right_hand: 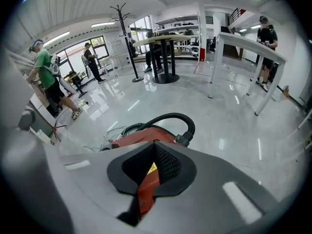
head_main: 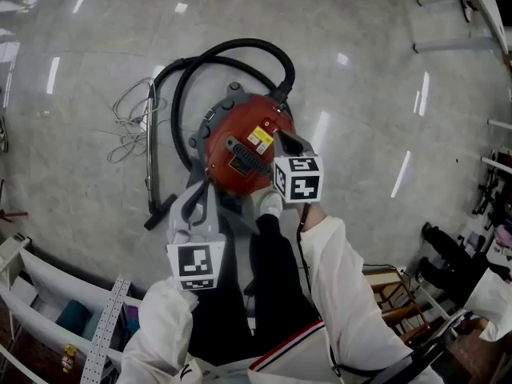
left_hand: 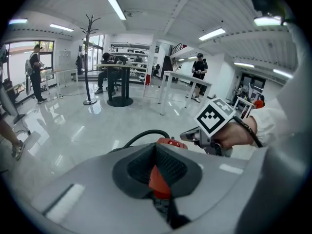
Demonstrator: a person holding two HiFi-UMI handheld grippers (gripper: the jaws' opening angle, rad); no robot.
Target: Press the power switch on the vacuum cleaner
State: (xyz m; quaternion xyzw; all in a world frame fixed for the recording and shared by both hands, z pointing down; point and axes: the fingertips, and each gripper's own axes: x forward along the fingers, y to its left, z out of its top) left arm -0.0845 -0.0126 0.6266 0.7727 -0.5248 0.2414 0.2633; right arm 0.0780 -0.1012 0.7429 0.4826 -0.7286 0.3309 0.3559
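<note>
On the floor (head_main: 384,94): one red vacuum cleaner (head_main: 240,146), one black hose (head_main: 240,48). My left tool (head_main: 202,190) and right tool (head_main: 286,141) hover over it, both closed, gripping nothing.

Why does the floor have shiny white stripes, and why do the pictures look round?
Head view: the glossy floor mirrors ceiling lights as white streaks. Left gripper view and right gripper view: wide-angle lenses curve the room, dark rims at the corners.

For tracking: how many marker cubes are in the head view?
2: one marker cube on the left tongs, by the vacuum cleaner; another on the right tongs, over its right. None looks hidden.
</note>
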